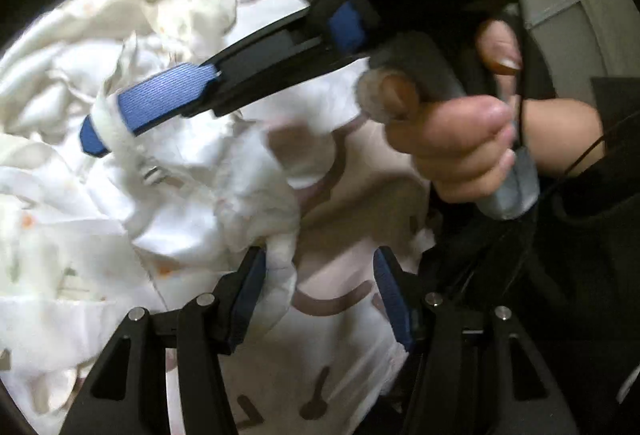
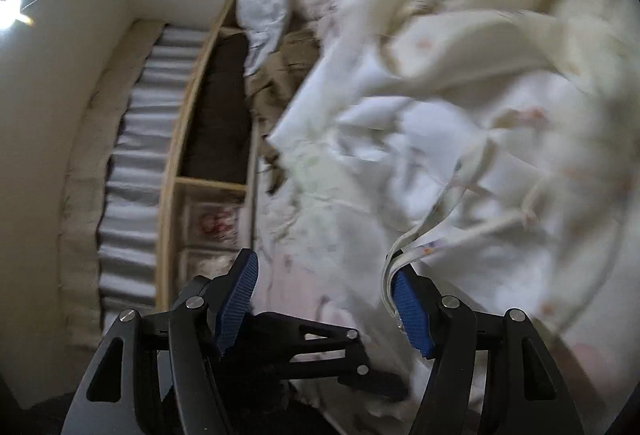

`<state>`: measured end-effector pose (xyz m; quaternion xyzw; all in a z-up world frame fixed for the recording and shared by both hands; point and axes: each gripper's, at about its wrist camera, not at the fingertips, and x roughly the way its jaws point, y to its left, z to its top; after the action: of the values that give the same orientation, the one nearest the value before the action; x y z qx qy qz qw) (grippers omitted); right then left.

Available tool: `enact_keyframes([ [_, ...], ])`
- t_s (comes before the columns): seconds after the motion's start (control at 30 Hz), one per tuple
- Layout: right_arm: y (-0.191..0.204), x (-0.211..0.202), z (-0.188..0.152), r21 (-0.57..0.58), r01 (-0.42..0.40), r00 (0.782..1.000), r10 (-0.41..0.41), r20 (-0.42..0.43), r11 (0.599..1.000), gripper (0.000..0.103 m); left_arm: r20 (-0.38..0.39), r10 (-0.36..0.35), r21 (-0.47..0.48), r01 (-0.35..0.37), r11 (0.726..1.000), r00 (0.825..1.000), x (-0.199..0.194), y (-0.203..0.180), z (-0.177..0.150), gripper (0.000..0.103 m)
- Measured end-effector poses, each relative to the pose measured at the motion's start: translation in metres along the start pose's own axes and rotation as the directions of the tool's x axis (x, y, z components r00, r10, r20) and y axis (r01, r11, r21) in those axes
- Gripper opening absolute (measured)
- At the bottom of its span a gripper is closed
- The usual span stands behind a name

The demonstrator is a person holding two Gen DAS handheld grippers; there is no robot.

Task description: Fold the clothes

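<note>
Bed sheet (image 1: 340,355), pale pink with brown print, beneath my left tool (image 1: 320,291). White garment (image 1: 192,195) crumpled ahead. Left tool jaws apart; fabric fold touches left pad only, no grip. Right tool (image 2: 324,299) jaws apart; hem drapes over right pad, unclamped. My hand (image 1: 452,147) grips right tool handle.

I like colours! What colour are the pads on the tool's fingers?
Blue pads, clearest in the right wrist view.
</note>
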<state>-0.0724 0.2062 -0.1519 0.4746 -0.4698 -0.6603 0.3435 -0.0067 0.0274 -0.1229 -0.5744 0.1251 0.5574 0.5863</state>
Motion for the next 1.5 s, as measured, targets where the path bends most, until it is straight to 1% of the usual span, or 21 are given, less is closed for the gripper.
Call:
enact_keyframes([
  [0.1, 0.013, -0.01, 0.017, 0.04, -0.175, 0.984, 0.173, 0.044, 0.984, 0.067, 0.054, 0.05, 0.036, -0.052, 0.998, 0.997, -0.026, -0.017, 0.0, 0.056],
  [0.2, 0.043, -0.033, 0.038, -0.017, -0.301, 0.95, 0.301, 0.087, 0.953, 0.067, 0.112, 0.084, 0.06, -0.092, 0.994, 0.99, -0.05, -0.036, 0.001, 0.056],
  [0.3, 0.08, -0.064, 0.052, -0.099, -0.408, 0.903, 0.417, 0.104, 0.908, 0.067, 0.163, 0.116, 0.077, -0.13, 0.989, 0.98, -0.063, -0.057, 0.014, 0.056],
  [0.4, 0.121, -0.103, 0.057, -0.196, -0.504, 0.846, 0.527, 0.085, 0.841, 0.068, 0.226, 0.157, 0.087, -0.18, 0.98, 0.961, -0.074, -0.073, 0.025, 0.056],
  [0.47, 0.139, -0.127, 0.052, -0.242, -0.548, 0.813, 0.578, 0.072, 0.801, 0.085, 0.274, 0.171, 0.077, -0.199, 0.977, 0.946, -0.084, -0.074, 0.032, 0.056],
  [0.57, 0.161, -0.17, 0.039, -0.311, -0.606, 0.761, 0.647, 0.044, 0.733, 0.088, 0.354, 0.194, 0.053, -0.227, 0.972, 0.915, -0.104, -0.082, 0.038, 0.056],
  [0.63, 0.17, -0.195, 0.029, -0.353, -0.596, 0.755, 0.653, 0.056, 0.721, 0.088, 0.411, 0.214, 0.03, -0.248, 0.968, 0.886, -0.122, -0.09, 0.04, 0.056],
  [0.73, 0.173, -0.219, 0.017, -0.354, -0.591, 0.757, 0.65, 0.067, 0.725, 0.088, 0.489, 0.262, -0.001, -0.3, 0.954, 0.832, -0.151, -0.084, 0.053, 0.084],
  [0.77, 0.173, -0.225, 0.011, -0.355, -0.599, 0.753, 0.655, 0.054, 0.718, 0.088, 0.512, 0.277, -0.013, -0.315, 0.949, 0.813, -0.161, -0.085, 0.059, 0.084],
  [0.83, 0.176, -0.233, -0.003, -0.391, -0.61, 0.748, 0.664, 0.003, 0.689, 0.088, 0.538, 0.297, -0.037, -0.33, 0.943, 0.789, -0.166, -0.082, 0.08, 0.085],
  [0.93, 0.178, -0.244, -0.024, -0.438, -0.611, 0.744, 0.667, -0.035, 0.659, 0.088, 0.508, 0.411, -0.121, -0.41, 0.904, 0.757, -0.171, -0.068, 0.113, 0.085],
  [0.97, 0.177, -0.246, -0.03, -0.441, -0.613, 0.745, 0.666, -0.044, 0.656, 0.088, 0.489, 0.444, -0.141, -0.434, 0.89, 0.751, -0.169, -0.064, 0.124, 0.085],
  [1.0, 0.177, -0.245, -0.035, -0.445, -0.608, 0.75, 0.66, -0.051, 0.657, 0.088, 0.456, 0.466, -0.146, -0.453, 0.88, 0.758, -0.161, -0.061, 0.135, 0.085],
  [1.1, 0.176, -0.241, -0.046, -0.448, -0.594, 0.767, 0.638, -0.064, 0.669, 0.088, 0.301, 0.516, -0.078, -0.519, 0.851, 0.802, -0.107, -0.052, 0.167, 0.085],
  [1.13, 0.175, -0.242, -0.049, -0.444, -0.593, 0.77, 0.635, -0.067, 0.672, 0.088, 0.236, 0.546, -0.041, -0.553, 0.832, 0.804, -0.084, -0.048, 0.174, 0.085],
  [1.17, 0.175, -0.238, -0.048, -0.438, -0.592, 0.772, 0.631, -0.07, 0.676, 0.088, 0.157, 0.594, 0.009, -0.603, 0.798, 0.789, -0.056, -0.042, 0.178, 0.085],
  [1.2, 0.174, -0.235, -0.048, -0.433, -0.594, 0.773, 0.63, -0.074, 0.678, 0.088, 0.09, 0.639, 0.055, -0.644, 0.763, 0.764, -0.032, -0.036, 0.179, 0.085],
  [1.23, 0.173, -0.233, -0.048, -0.428, -0.596, 0.773, 0.63, -0.077, 0.68, 0.088, 0.033, 0.683, 0.091, -0.682, 0.725, 0.73, -0.012, -0.027, 0.175, 0.085],
  [1.3, 0.169, -0.234, -0.049, -0.42, -0.592, 0.778, 0.624, -0.076, 0.688, 0.088, -0.086, 0.763, 0.143, -0.75, 0.646, 0.641, 0.02, -0.002, 0.157, 0.085],
  [1.4, 0.161, -0.228, -0.045, -0.398, -0.591, 0.782, 0.62, -0.069, 0.701, 0.088, -0.21, 0.832, 0.181, -0.816, 0.549, 0.513, 0.04, 0.036, 0.118, 0.085],
  [1.5, 0.152, -0.23, -0.044, -0.373, -0.6, 0.778, 0.626, -0.063, 0.708, 0.088, -0.298, 0.857, 0.165, -0.862, 0.48, 0.42, 0.03, 0.066, 0.073, 0.085],
])
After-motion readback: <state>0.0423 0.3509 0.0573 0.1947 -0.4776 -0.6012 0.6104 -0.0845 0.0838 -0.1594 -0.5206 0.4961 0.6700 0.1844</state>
